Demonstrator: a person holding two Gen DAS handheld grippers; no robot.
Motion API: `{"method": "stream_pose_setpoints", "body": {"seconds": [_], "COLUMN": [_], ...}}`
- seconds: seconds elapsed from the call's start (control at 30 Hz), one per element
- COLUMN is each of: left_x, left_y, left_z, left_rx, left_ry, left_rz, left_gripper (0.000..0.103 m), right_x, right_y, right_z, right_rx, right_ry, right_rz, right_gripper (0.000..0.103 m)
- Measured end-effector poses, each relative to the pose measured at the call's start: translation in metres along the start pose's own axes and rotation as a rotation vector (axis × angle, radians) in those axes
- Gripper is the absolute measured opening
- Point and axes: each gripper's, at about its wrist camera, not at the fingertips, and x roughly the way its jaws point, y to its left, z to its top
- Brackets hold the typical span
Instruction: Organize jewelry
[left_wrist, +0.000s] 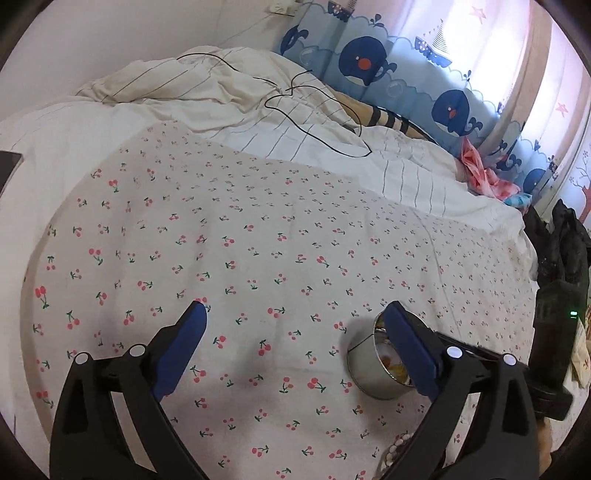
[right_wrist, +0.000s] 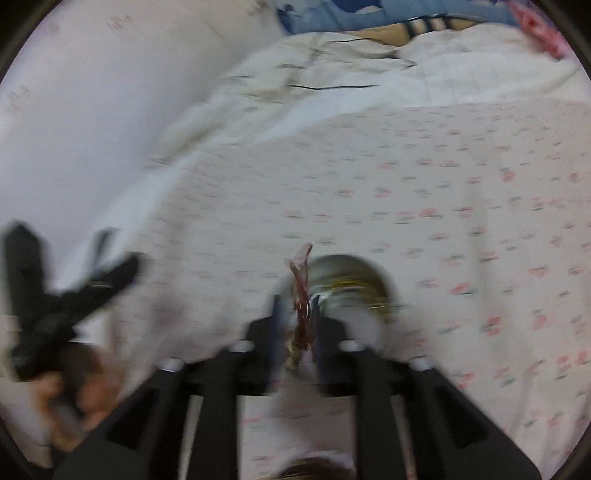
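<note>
A small round metal tin (left_wrist: 371, 365) stands on the cherry-print bedsheet (left_wrist: 258, 240), with yellow jewelry inside. My left gripper (left_wrist: 295, 314) is open and empty above the sheet; its right finger covers part of the tin. In the blurred right wrist view, my right gripper (right_wrist: 297, 304) is shut on a reddish-brown piece of jewelry (right_wrist: 301, 291) and holds it at the tin's (right_wrist: 347, 291) near left rim. A beaded piece (left_wrist: 397, 448) lies on the sheet at the bottom of the left wrist view, partly hidden.
A rumpled striped duvet (left_wrist: 258, 110) with a black cable (left_wrist: 317, 122) lies at the back. Whale-print bumper panels (left_wrist: 406, 74) line the far side. The other gripper's black body (left_wrist: 561, 295) is at the right. A dark tablet edge (left_wrist: 9, 166) is at the left.
</note>
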Motion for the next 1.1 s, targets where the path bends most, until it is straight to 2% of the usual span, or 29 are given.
{"method": "stream_pose_setpoints", "body": {"seconds": [0.1, 0.17, 0.27, 0.43, 0.6, 0.67, 0.83, 0.93, 1.1], "left_x": [0.001, 0.002, 0.004, 0.01, 0.012, 0.007, 0.0, -0.004, -0.007], "left_y": [-0.003, -0.005, -0.008, -0.017, -0.029, -0.033, -0.037, -0.043, -0.062], "left_z": [-0.002, -0.003, -0.006, -0.011, -0.024, -0.034, -0.085, -0.108, -0.131], "left_rx": [0.018, 0.024, 0.036, 0.076, 0.142, 0.164, 0.251, 0.288, 0.392], "left_ry": [0.009, 0.011, 0.02, 0.047, 0.071, 0.084, 0.192, 0.244, 0.255], "left_rz": [-0.001, 0.003, 0.009, 0.019, 0.025, 0.006, -0.075, -0.124, -0.14], "left_gripper": [0.093, 0.093, 0.093, 0.094, 0.094, 0.094, 0.094, 0.094, 0.094], "right_x": [-0.019, -0.033, -0.05, -0.07, -0.08, -0.08, -0.081, -0.081, -0.079], "right_y": [-0.006, -0.01, -0.019, -0.033, -0.052, -0.054, -0.037, -0.03, -0.037], "right_z": [-0.006, -0.014, -0.031, -0.08, -0.123, -0.135, -0.138, -0.14, -0.138], "right_rx": [0.0, -0.012, -0.012, -0.046, 0.001, 0.018, -0.057, -0.106, -0.068], "right_ry": [-0.052, -0.084, -0.083, -0.044, -0.019, 0.005, 0.005, -0.005, -0.016], "right_rz": [-0.011, -0.04, -0.049, -0.063, 0.018, 0.043, 0.027, -0.037, -0.062], "right_gripper": [0.049, 0.054, 0.056, 0.058, 0.058, 0.058, 0.058, 0.058, 0.058]}}
